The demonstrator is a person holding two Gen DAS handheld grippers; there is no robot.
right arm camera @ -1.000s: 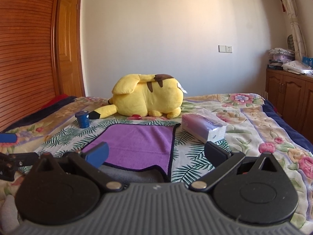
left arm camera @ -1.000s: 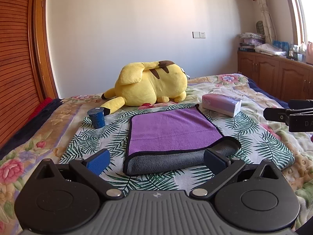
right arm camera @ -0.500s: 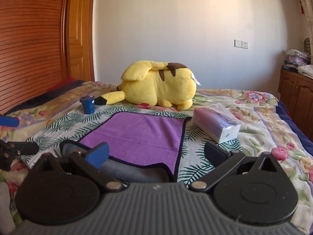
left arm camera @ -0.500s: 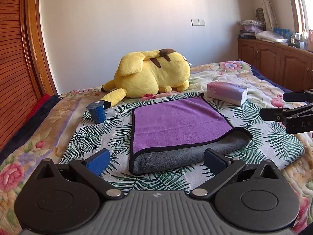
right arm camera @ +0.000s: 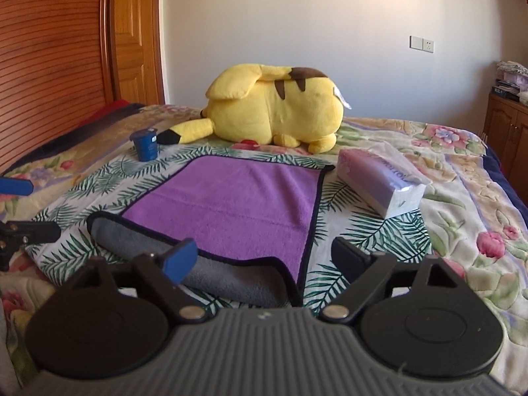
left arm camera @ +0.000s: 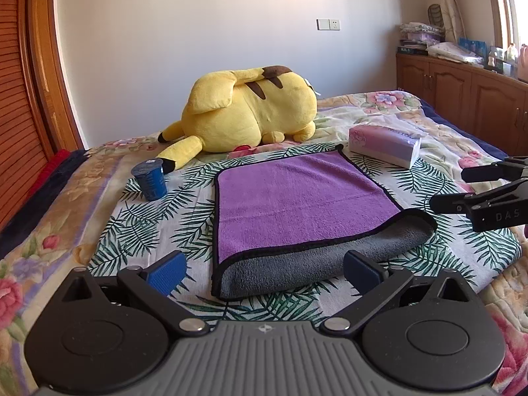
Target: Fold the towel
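Note:
A purple towel with a black hem and grey underside lies on the bed, folded once, its grey fold along the near edge. It also shows in the right wrist view. My left gripper is open and empty, just in front of the towel's near fold. My right gripper is open and empty over the towel's near right corner. The right gripper's fingers show at the right edge of the left view. The left gripper's fingers show at the left edge of the right view.
A yellow plush toy lies behind the towel. A blue cup stands to the towel's left. A pink tissue pack lies to its right. A wooden wardrobe is left; wooden cabinets are right.
Both grippers have risen and tilted down a little, so the towel sits lower and fuller in view. Both stay open. The towel has not moved.

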